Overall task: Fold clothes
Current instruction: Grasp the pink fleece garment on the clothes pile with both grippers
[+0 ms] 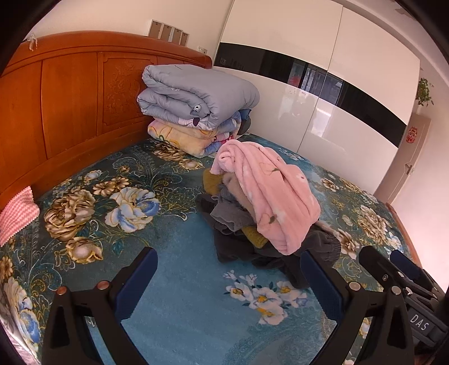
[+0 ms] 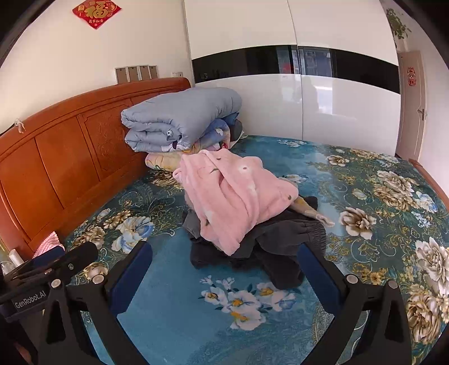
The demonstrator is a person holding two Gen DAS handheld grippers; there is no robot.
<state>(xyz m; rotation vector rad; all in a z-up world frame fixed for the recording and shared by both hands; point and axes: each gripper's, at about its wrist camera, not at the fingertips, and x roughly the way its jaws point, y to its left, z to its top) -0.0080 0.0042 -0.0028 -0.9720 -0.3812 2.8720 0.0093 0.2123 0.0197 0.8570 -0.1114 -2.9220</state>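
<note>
while only the right wrist view shows the red wall charm point(image 2: 96, 12), both show the pink garment point(image 1: 269, 193).

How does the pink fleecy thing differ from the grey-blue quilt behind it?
The pink garment lies crumpled on top of a loose pile of dark clothes; the grey-blue quilt is neatly folded on top of stacked bedding by the headboard. The quilt looks much bulkier. Both are soft and sit on the floral bedspread.
</note>
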